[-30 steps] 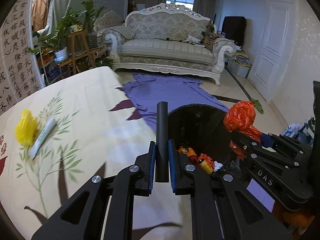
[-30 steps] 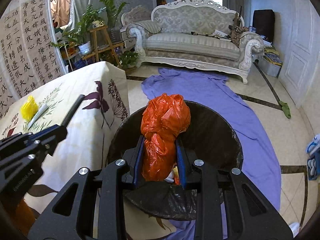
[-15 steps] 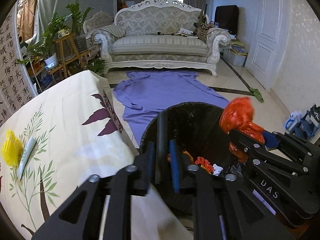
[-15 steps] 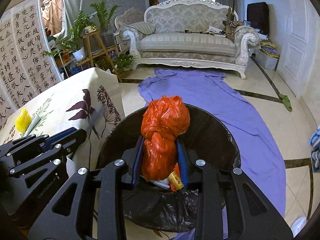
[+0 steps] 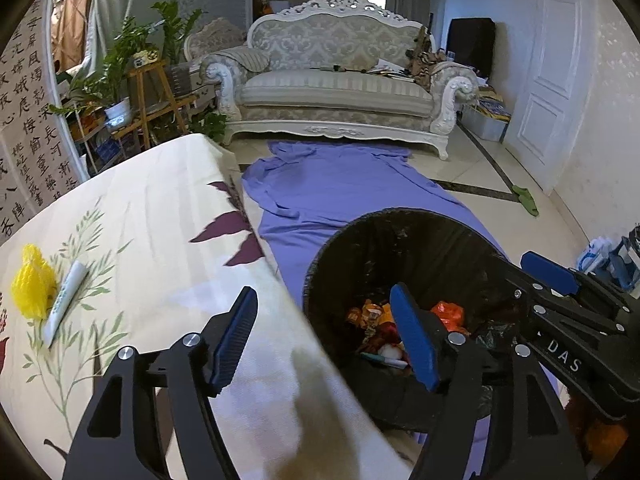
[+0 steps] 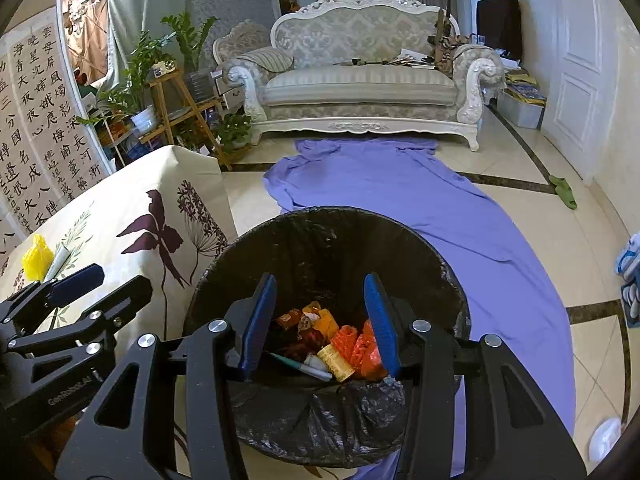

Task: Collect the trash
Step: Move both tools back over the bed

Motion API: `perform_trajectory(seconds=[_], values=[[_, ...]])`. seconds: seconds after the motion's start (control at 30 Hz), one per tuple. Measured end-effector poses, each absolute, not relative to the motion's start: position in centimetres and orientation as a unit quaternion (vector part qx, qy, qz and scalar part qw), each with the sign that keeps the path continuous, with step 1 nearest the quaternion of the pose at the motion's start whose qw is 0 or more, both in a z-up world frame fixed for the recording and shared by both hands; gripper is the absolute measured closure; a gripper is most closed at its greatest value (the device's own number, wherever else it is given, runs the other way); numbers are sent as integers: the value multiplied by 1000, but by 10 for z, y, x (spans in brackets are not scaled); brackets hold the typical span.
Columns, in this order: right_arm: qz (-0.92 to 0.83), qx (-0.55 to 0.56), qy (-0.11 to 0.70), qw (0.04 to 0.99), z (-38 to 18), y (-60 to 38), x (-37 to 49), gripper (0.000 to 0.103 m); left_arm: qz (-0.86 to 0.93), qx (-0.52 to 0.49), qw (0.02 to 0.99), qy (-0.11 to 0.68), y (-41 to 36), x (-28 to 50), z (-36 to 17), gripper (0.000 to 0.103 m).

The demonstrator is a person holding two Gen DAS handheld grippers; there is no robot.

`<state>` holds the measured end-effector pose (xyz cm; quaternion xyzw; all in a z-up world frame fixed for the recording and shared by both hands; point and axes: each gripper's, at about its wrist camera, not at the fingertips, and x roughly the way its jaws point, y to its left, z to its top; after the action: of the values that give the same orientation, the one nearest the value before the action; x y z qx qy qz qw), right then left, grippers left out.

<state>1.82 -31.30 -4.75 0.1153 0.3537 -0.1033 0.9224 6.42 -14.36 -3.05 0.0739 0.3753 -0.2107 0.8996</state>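
A: What sits at the far wall?
B: An ornate pale sofa (image 5: 340, 84), potted plants (image 5: 120, 64) on a wooden stand to its left.
A: And on the floor?
B: A purple cloth (image 6: 420, 200), spread before the sofa; a white door (image 5: 548, 80) stands right.

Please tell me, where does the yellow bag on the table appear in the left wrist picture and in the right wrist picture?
Left wrist view: the yellow bag lies at the far left edge, on the table, beside a white tube.
Right wrist view: it is also at the far left, smaller, just above the left tool.
Shared landmark: the black trash bin, right of the table in both.
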Motion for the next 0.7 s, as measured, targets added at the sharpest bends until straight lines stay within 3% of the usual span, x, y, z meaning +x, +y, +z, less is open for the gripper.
perform_trajectory(seconds=[0.7], values=[[27,66,375,924,-33,-180,63,56,-77,27,926,368,-6,62,-15,34]])
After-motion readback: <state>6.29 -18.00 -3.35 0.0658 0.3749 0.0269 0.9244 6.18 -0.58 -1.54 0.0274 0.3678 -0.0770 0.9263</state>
